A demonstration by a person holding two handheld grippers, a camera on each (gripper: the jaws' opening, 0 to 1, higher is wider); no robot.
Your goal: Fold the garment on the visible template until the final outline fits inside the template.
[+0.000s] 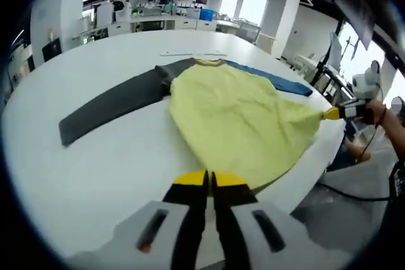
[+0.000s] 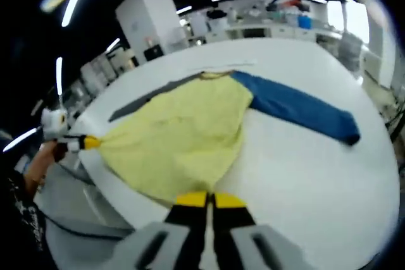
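Left hand-held gripper (image 1: 209, 180): I held it low at the near rim of the desk (image 1: 95, 169), jaws together on one hem corner of the garment (image 1: 234, 118). The grey sleeve (image 1: 114, 102) lay flat, with bare white desk around it. The yellow body was spread mid-desk, collar far, hem taut along the near edge. The blue sleeve (image 2: 297, 107) lay flat. Right hand-held gripper (image 1: 333, 114): clamped on the other hem corner, just past the rim.

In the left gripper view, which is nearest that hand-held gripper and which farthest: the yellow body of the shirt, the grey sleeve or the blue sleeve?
From the left hand-held gripper:
1. Yellow body, directly ahead, its hem at the tips.
2. Grey sleeve, ahead to the left.
3. Blue sleeve, far side, to the right.
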